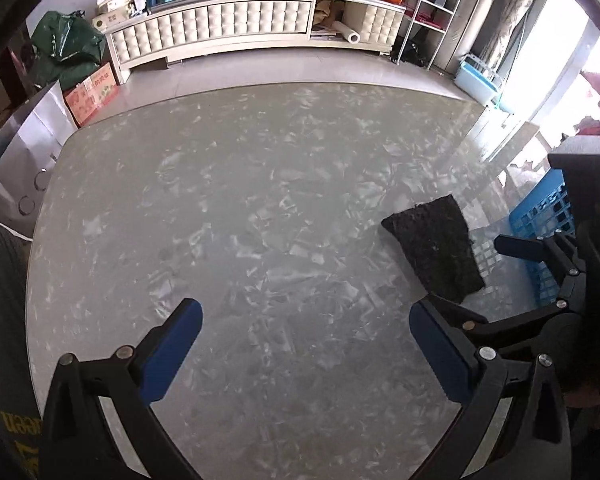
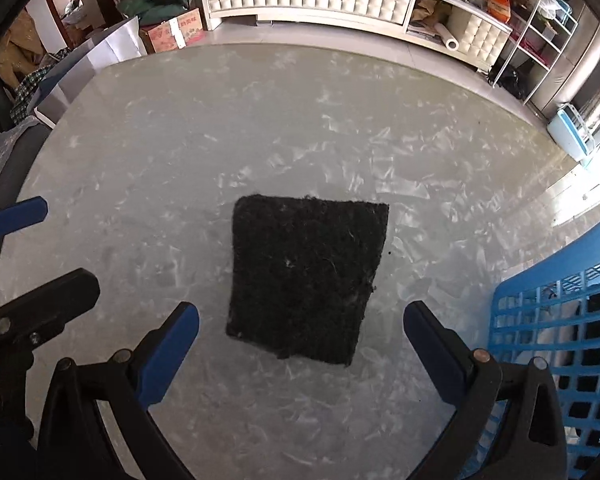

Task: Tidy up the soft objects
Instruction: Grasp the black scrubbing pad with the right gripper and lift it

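Observation:
A black fibrous scouring pad lies flat on the grey marble table. My right gripper hovers just short of the pad's near edge, open, its blue pads wider apart than the pad. In the left wrist view the same pad lies to the right, ahead of the open left gripper, which has nothing between its fingers. The right gripper's body shows at that view's right edge. A blue plastic basket stands at the table's right side, close to the right finger.
Bare marble table spreads ahead of the left gripper. Beyond the table's far edge stand a white padded cabinet, a cardboard box, a green bag and a wire rack. A white paper bag stands at the left.

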Available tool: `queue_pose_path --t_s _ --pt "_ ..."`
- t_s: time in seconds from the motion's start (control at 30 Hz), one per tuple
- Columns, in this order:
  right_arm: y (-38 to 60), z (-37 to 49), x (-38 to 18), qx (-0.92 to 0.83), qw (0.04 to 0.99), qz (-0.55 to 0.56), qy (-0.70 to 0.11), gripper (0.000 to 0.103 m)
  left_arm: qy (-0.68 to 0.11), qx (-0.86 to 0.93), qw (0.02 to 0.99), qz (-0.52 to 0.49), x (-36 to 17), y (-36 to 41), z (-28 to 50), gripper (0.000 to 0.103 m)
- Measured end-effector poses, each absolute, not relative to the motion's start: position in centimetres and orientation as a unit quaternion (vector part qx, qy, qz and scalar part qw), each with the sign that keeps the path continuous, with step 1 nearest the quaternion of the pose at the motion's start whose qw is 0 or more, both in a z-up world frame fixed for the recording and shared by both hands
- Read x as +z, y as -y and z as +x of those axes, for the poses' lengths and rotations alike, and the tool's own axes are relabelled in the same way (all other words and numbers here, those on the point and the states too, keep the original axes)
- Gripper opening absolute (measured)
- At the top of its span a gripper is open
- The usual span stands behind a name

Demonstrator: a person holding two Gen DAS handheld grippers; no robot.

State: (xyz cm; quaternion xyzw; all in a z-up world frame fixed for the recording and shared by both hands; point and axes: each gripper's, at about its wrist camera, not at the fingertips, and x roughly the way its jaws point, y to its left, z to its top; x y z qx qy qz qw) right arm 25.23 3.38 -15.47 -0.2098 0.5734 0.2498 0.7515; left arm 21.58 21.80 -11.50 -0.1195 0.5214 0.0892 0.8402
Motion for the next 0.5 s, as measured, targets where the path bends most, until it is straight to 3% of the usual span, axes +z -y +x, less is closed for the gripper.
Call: queue_pose_path --t_s 0.23,0.37,0.43,0.5 --pt "-2.3 26.0 -16.9 0.241 0.749 -0.198 -0.585 0.103 -0.534 0.090 0.831 -0.129 -12.7 -22.2 22.0 0.103" --pt "-1.7 25.9 -17.4 0.243 0.752 -0.192 -0.582 0.092 -0.534 0.093 0.832 -0.120 -12.7 -22.3 21.8 0.103" --pt "-1.8 25.7 -17.3 0.250 0.753 -0.194 -0.577 0.082 -0.535 0.096 0.831 -0.116 -12.9 -22.3 21.7 0.103" --pt "-1.8 25.4 -16.9 0.256 0.754 -0.196 -0.572 0.065 -0.537 0.095 0.830 -0.115 -13.1 -22.2 21.7 0.103"
